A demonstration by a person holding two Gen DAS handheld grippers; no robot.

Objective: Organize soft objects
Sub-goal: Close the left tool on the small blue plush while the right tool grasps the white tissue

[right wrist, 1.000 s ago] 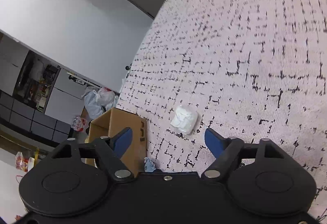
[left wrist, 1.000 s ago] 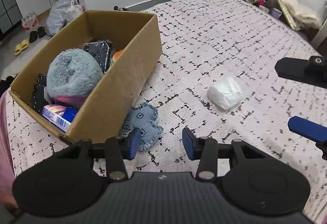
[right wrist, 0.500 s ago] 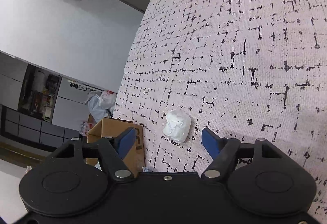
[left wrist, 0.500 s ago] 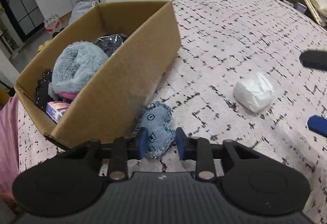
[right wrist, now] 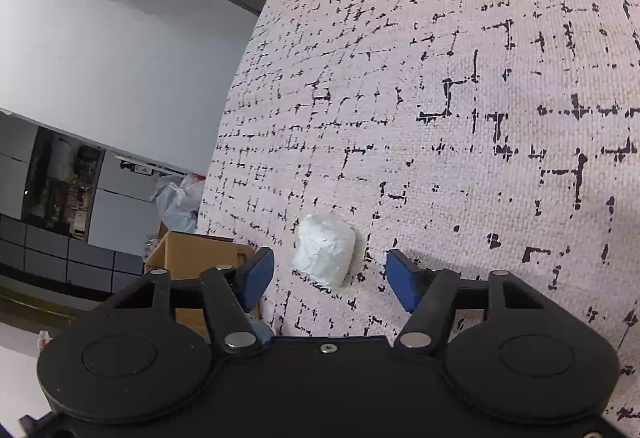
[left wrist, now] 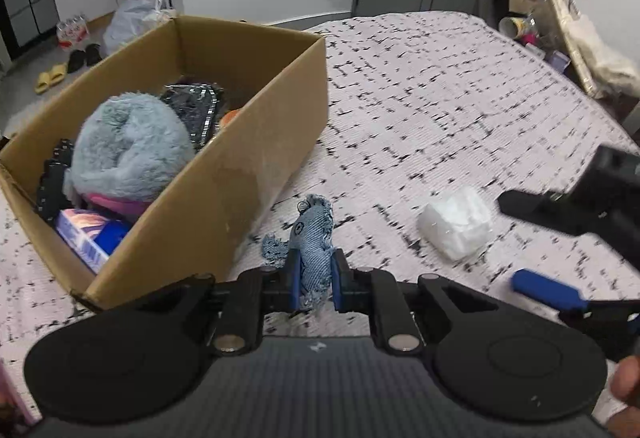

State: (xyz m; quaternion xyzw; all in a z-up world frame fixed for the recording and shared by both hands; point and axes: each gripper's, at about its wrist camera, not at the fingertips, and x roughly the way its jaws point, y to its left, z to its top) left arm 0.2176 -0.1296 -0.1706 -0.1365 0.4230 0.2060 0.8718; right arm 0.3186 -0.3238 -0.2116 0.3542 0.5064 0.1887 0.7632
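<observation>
Denim patch (left wrist: 314, 250) pinched by left gripper (left wrist: 314, 284); right gripper (right wrist: 329, 274), closing, straddles white bundle (right wrist: 325, 255)

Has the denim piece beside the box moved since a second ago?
Yes. The denim piece lay flat on the bedspread against the cardboard box; now it stands pinched upright in the left gripper, whose jaws have shut on it.
</observation>
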